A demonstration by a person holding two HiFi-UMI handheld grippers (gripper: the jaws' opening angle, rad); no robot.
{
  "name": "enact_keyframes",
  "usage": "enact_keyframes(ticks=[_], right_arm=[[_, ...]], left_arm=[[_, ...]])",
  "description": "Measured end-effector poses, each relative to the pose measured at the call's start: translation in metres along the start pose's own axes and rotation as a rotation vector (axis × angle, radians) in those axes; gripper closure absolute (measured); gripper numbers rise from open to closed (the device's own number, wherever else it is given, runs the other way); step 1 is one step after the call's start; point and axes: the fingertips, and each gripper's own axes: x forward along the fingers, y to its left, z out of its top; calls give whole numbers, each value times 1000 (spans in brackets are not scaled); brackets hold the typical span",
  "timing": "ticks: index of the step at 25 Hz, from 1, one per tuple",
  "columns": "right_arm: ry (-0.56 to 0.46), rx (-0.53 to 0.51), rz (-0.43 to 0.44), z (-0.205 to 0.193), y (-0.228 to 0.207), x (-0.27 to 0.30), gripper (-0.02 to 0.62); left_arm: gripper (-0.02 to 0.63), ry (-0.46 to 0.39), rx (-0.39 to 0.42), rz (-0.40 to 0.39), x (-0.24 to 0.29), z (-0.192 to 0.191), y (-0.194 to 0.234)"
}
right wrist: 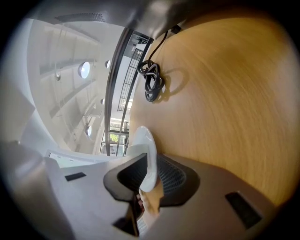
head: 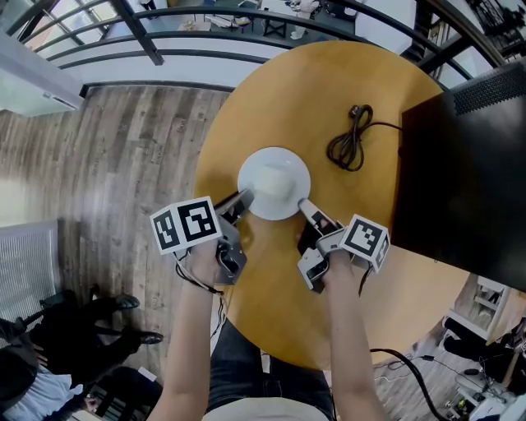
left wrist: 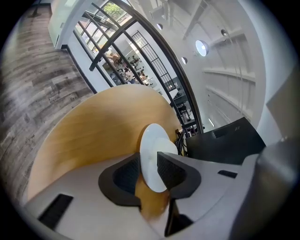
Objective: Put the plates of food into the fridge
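A white plate (head: 274,182) sits near the middle of the round wooden table (head: 271,99), with a pale mound on it that I cannot make out. My left gripper (head: 244,200) is shut on the plate's near-left rim. My right gripper (head: 306,207) is shut on its near-right rim. In the left gripper view the plate (left wrist: 151,150) stands edge-on between the dark pads of that gripper (left wrist: 149,171). The right gripper view shows the plate's thin rim (right wrist: 147,150) pinched in the right gripper (right wrist: 150,176). A big black cabinet (head: 460,173), perhaps the fridge, stands at the table's right.
A coiled black cable (head: 352,140) lies on the table beyond the plate, running toward the black cabinet. A curved dark railing (head: 205,25) borders the far side. Wooden floor (head: 123,156) lies to the left, with a pair of dark shoes (head: 123,308) at the lower left.
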Motion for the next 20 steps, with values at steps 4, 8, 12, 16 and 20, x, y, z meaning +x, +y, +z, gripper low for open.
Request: enact_keyframes(ticks=[4, 8, 12, 16, 20], right_arm=[[41, 4, 1, 0, 0, 3, 528], [60, 19, -3, 0, 2, 7, 528], [48, 24, -13, -1, 1, 8, 531], [42, 36, -25, 1, -2, 8, 561], [24, 55, -4, 3, 0, 9, 565]], left_arm=[[506, 26, 7, 9, 1, 0, 3], [507, 73, 1, -2, 4, -3, 0], [550, 85, -6, 18, 7, -7, 1], [558, 72, -24, 9, 9, -6, 1], [562, 48, -52, -2, 9, -4, 1]])
